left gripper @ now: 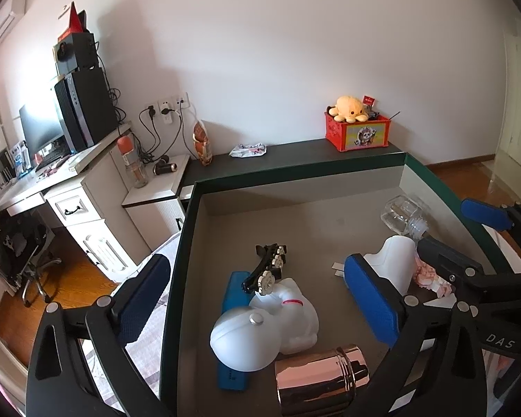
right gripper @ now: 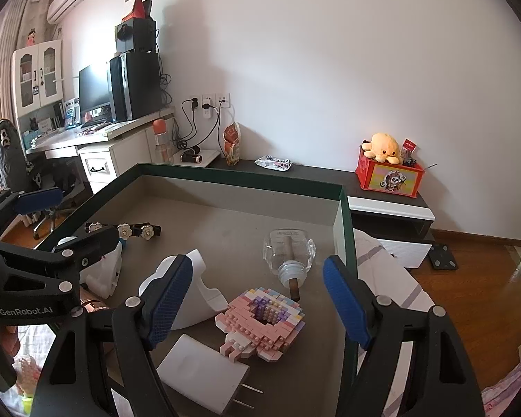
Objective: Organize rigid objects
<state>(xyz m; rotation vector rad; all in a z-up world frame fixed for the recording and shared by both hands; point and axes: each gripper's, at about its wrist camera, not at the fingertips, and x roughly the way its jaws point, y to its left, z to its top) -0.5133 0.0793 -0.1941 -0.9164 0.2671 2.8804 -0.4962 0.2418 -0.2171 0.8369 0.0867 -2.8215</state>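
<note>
Toys, charger in green-rimmed tray (right gripper: 344, 208); desk (right gripper: 97, 135) w/ PC beyond.

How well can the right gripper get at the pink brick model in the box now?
Probably yes: the right gripper stands open, and the pink brick model lies between its blue pads. Only the white charger sits close beside the model.

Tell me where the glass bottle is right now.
The glass bottle lies on its side inside the box, near its right wall in the right wrist view, just behind the pink brick model, corked neck pointing toward the camera.
</note>
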